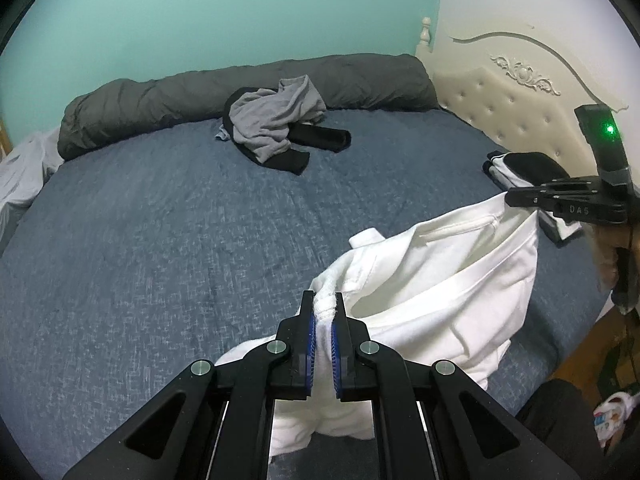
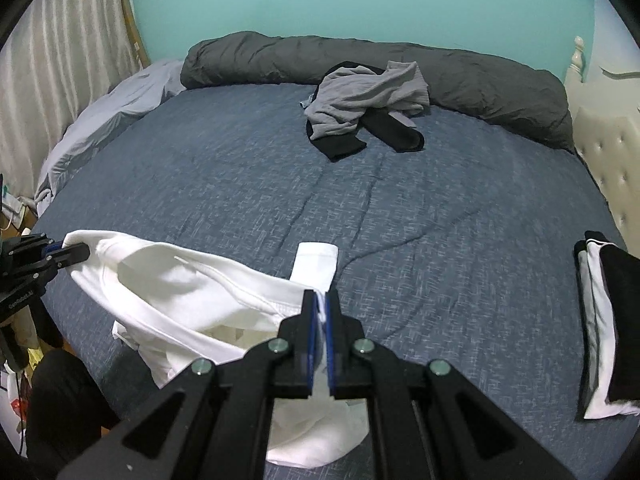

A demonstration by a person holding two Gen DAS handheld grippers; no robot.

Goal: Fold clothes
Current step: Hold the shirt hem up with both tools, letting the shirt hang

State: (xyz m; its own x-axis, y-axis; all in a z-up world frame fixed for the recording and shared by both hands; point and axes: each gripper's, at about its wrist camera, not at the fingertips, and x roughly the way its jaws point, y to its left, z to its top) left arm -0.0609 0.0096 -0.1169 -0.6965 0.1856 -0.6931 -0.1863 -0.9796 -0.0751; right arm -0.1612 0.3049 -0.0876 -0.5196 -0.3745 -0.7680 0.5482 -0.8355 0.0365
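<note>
Both the left gripper (image 1: 325, 312) and right gripper (image 2: 321, 308) are clamping a white garment (image 1: 440, 276) above the bed (image 1: 160, 240), while folded clothes (image 2: 600, 332) are lying beside it and a crumpled pile (image 2: 360, 100) is waiting.

White garment (image 1: 460, 280) on a mottled blue bed (image 1: 160, 240); grey duvet (image 1: 200, 96) against a teal wall (image 1: 240, 8). Grey-and-black pile (image 1: 280, 128); black fingers (image 1: 306, 340) with blue pads.

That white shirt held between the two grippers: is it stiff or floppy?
Probably floppy: the white shirt sags between the left gripper and right gripper. Likely light, since pinched edges alone hold it. Its loose sleeve may trail.
</note>
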